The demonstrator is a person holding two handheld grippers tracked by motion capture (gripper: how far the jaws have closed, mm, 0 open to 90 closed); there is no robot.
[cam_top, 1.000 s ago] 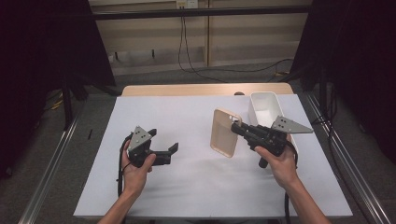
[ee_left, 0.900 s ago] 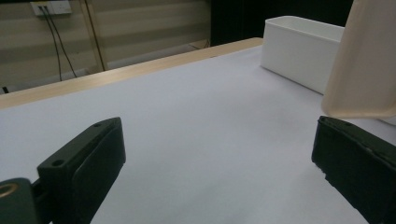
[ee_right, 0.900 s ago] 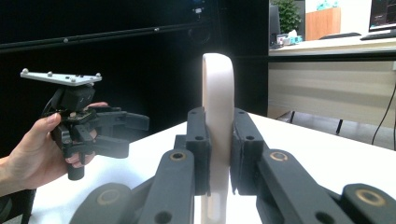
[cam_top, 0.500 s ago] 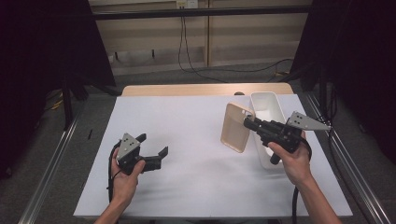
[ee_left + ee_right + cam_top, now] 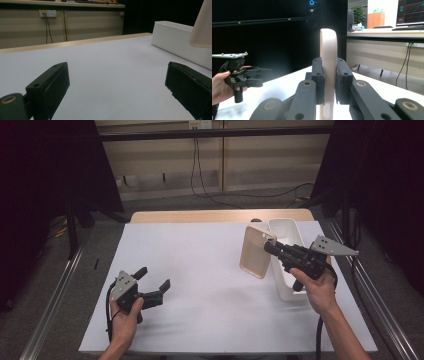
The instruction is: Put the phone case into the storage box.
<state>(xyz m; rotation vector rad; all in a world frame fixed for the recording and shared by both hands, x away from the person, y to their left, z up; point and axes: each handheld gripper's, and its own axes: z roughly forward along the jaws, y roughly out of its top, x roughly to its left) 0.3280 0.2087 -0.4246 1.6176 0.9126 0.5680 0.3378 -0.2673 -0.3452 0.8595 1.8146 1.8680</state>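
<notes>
High view: the right gripper (image 5: 270,246) is clamped on the edge of a flat, beige plastic lid with rounded corners (image 5: 256,252), holding it upright and off the white table surface (image 5: 200,265), just to the left of a long white rectangular plastic container (image 5: 287,232) that stands on the table's right side. The lid's lower edge hangs beside the container's near half; whether it touches the container's wall cannot be told. Right gripper view shows the lid (image 5: 328,62) edge-on, pinched between the two black pads (image 5: 320,80), rising straight up above them. The left gripper (image 5: 152,282) is held low over the near left part of the table, well apart from the lid, with its jaws spread wide and nothing between them; left gripper view shows bare table between the two jaws, with the container (image 5: 175,37) farther off to the right.
</notes>
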